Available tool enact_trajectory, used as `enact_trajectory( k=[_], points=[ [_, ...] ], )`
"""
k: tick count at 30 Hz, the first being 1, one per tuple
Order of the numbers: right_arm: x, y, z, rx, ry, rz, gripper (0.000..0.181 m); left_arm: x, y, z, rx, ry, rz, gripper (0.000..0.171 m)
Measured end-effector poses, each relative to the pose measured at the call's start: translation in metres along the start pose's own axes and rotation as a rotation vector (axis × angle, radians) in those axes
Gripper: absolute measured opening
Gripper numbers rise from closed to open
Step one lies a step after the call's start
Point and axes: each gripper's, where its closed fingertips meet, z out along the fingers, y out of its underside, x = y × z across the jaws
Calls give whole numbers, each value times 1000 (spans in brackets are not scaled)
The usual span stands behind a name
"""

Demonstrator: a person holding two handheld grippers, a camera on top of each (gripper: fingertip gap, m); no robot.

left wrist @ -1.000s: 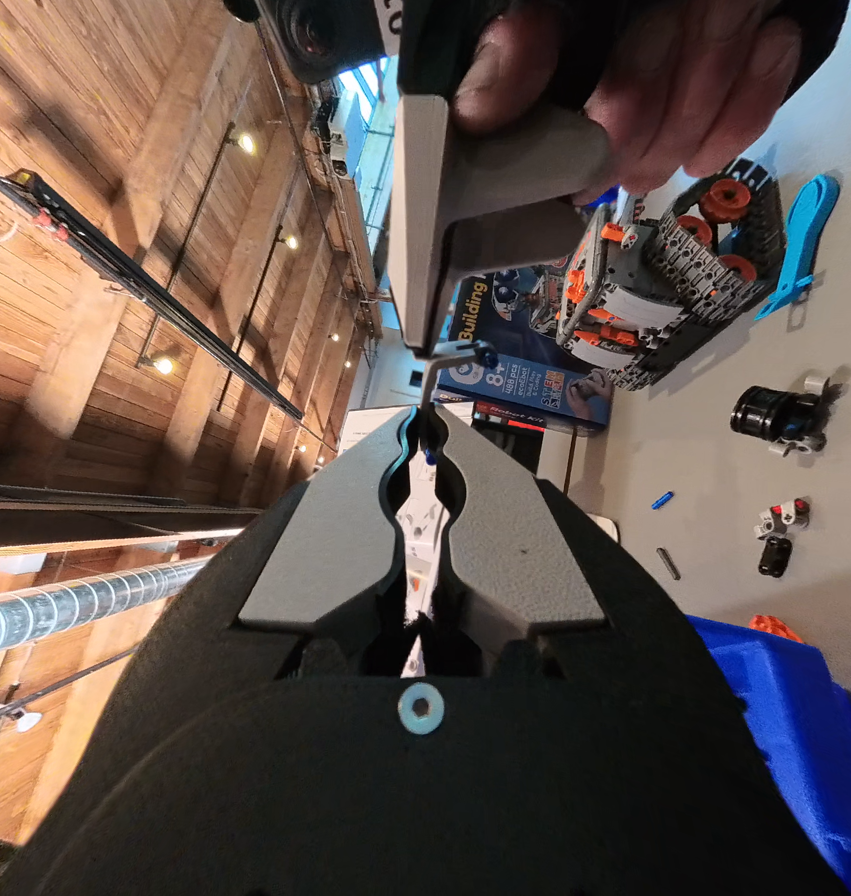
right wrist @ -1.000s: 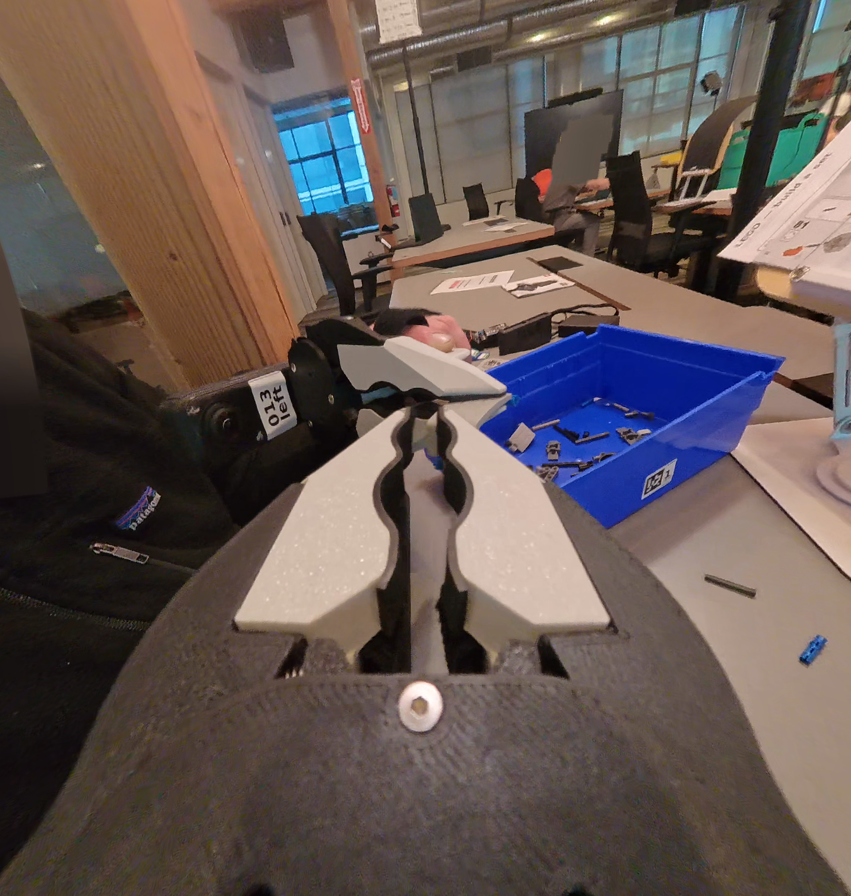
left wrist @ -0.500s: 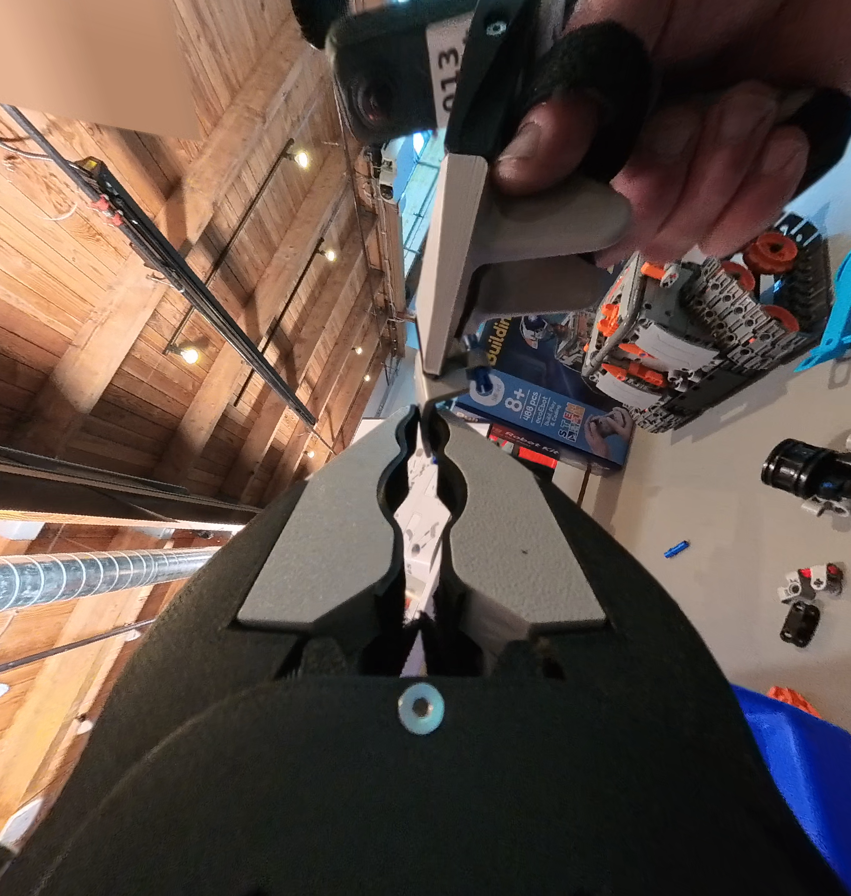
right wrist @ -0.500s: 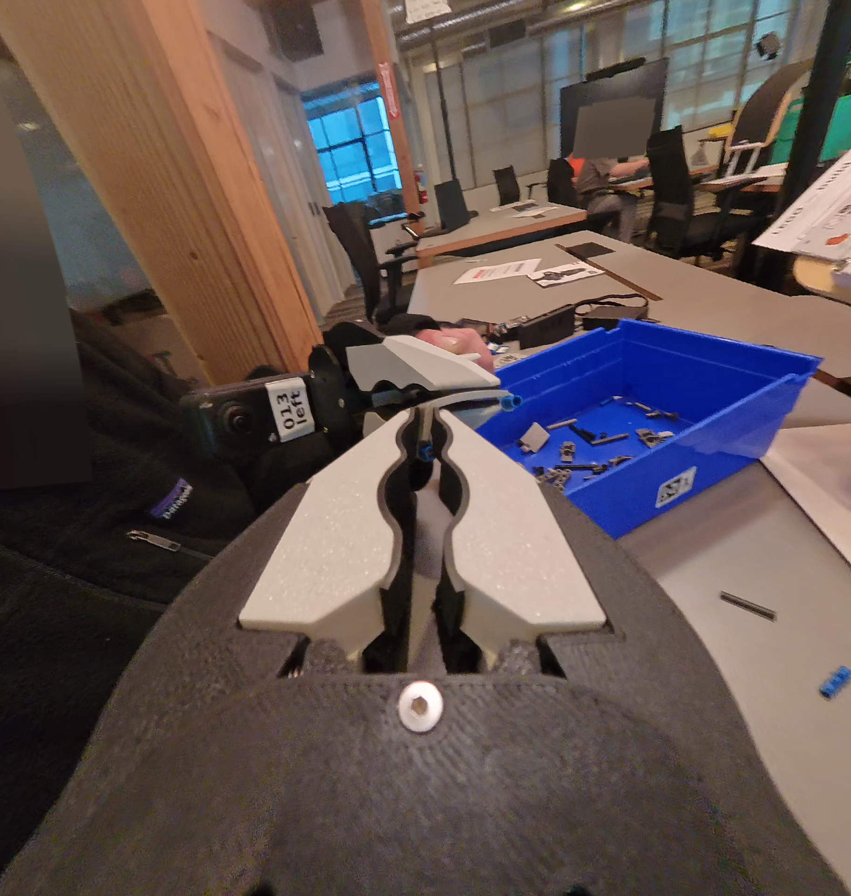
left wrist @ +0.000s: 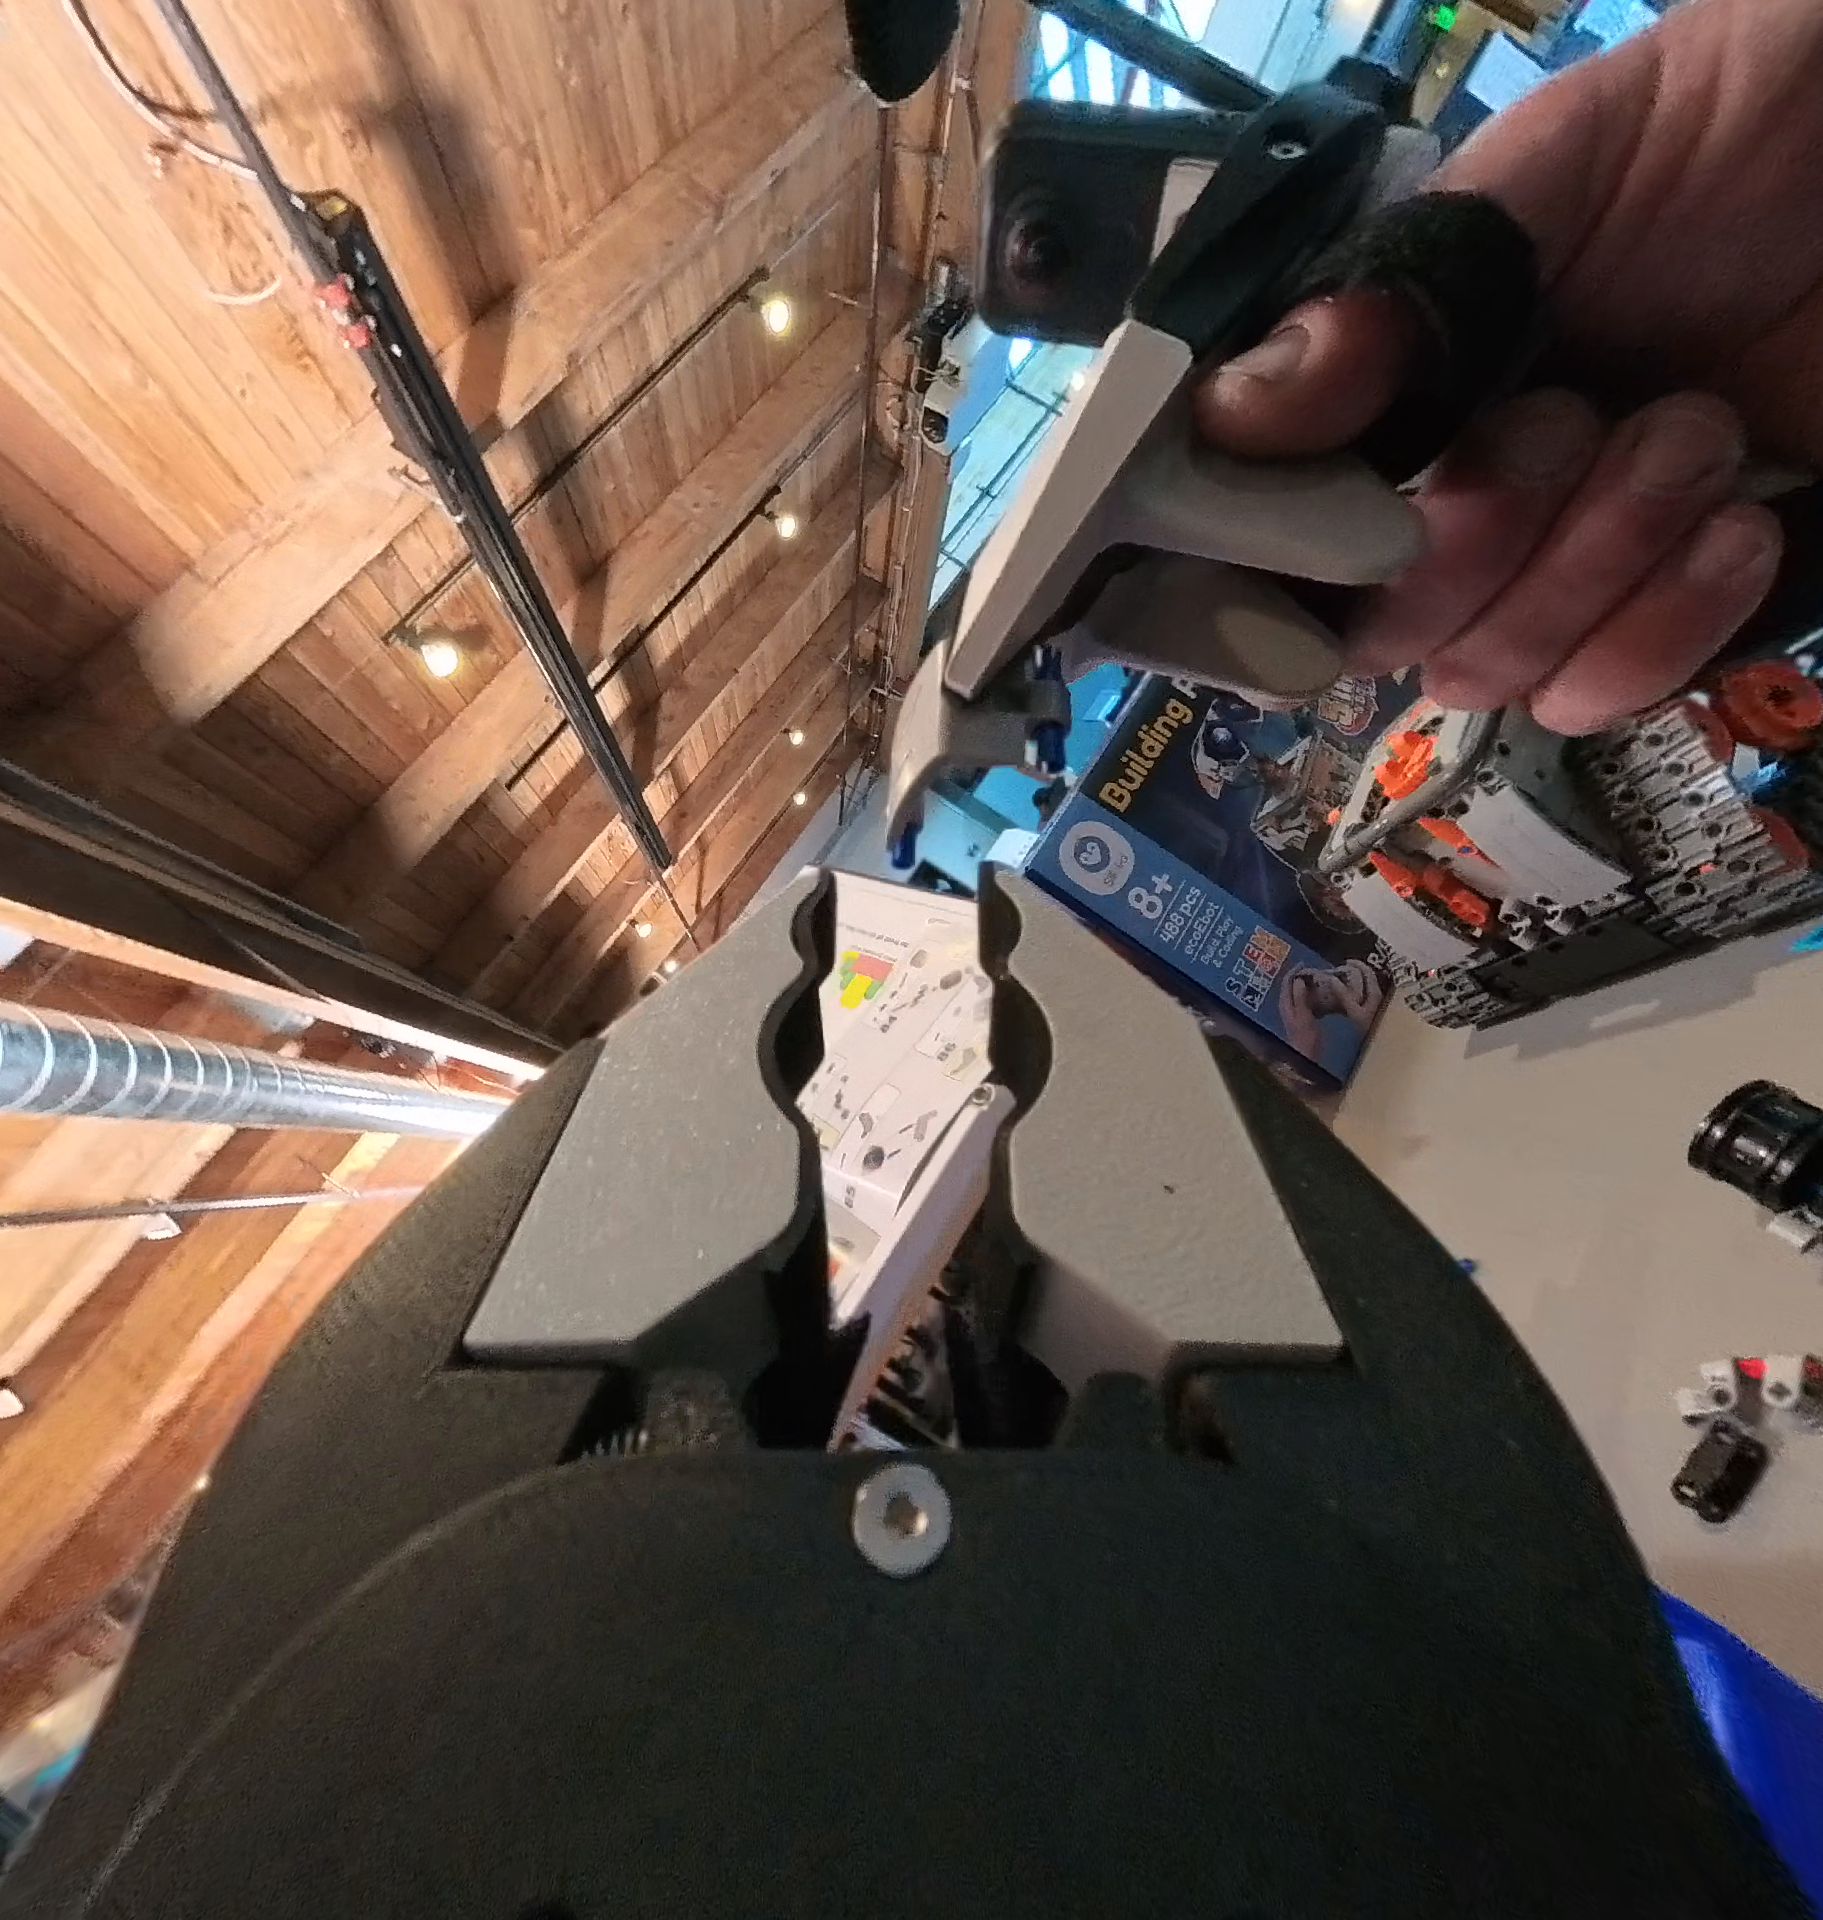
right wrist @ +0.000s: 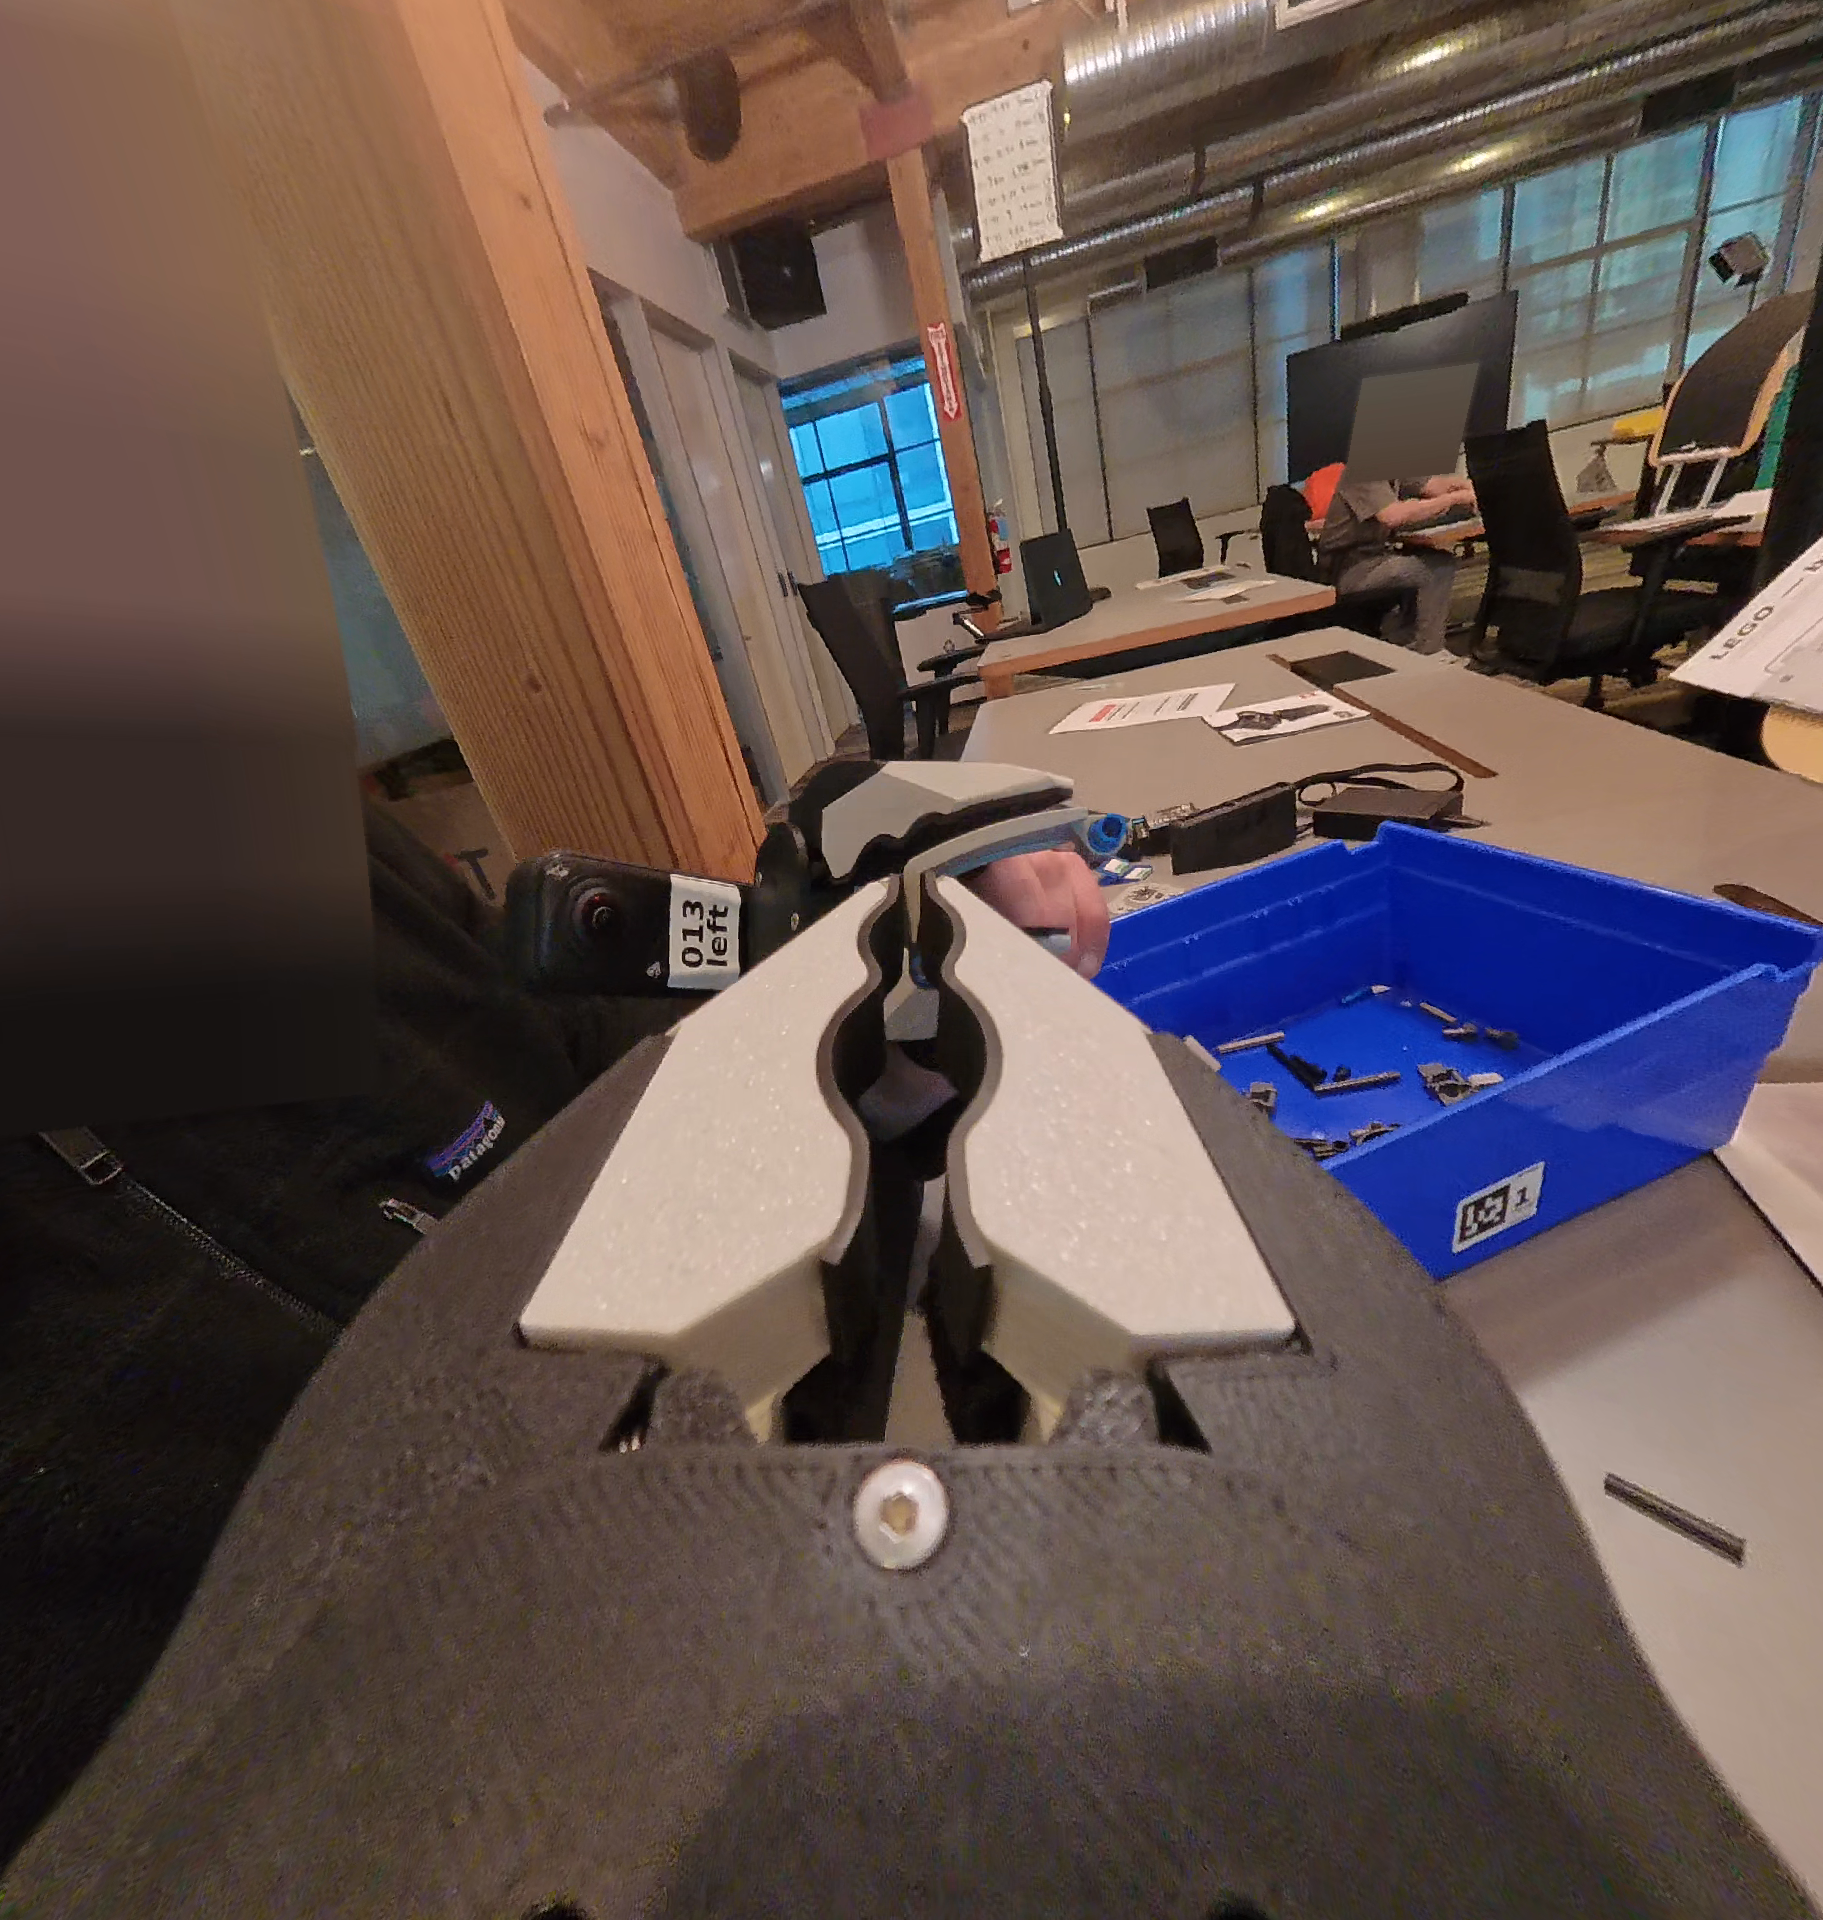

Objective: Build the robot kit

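Grey piece: small angled grey part with blue pins (left wrist: 948, 758), upper middle of the left wrist view, pinched at the tips of the right gripper (left wrist: 974, 691).
Right gripper: fingers clamped on the part; a hand (left wrist: 1572, 436) wraps its handle, upper right.
Left gripper (left wrist: 907, 894): fingers spread apart, holding nothing, just below the part.
Behind: blue kit box (left wrist: 1213, 883), tracked toy vehicle (left wrist: 1634, 842), instruction sheet between the fingers.
Right wrist view: blue bin (right wrist: 1509, 1049) of small parts at right; the left gripper partly blocks it.
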Motion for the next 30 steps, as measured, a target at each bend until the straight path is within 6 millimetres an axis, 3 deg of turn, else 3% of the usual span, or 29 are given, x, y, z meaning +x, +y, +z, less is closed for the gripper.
enact_trajectory(
  k=[10,20,25,30],
  points=[
    [10,-11,-14,172,-144,59,0,-10,6,1,-12,-31,-94,30],
    [1,5,-5,126,-219,111,0,11,-10,9,20,56,133,14],
    [4,7,-5,144,-227,156,2,13,-9,10,50,90,78,0],
    [16,7,-4,167,-171,169,7,11,1,12,13,87,31,0]
  ],
)
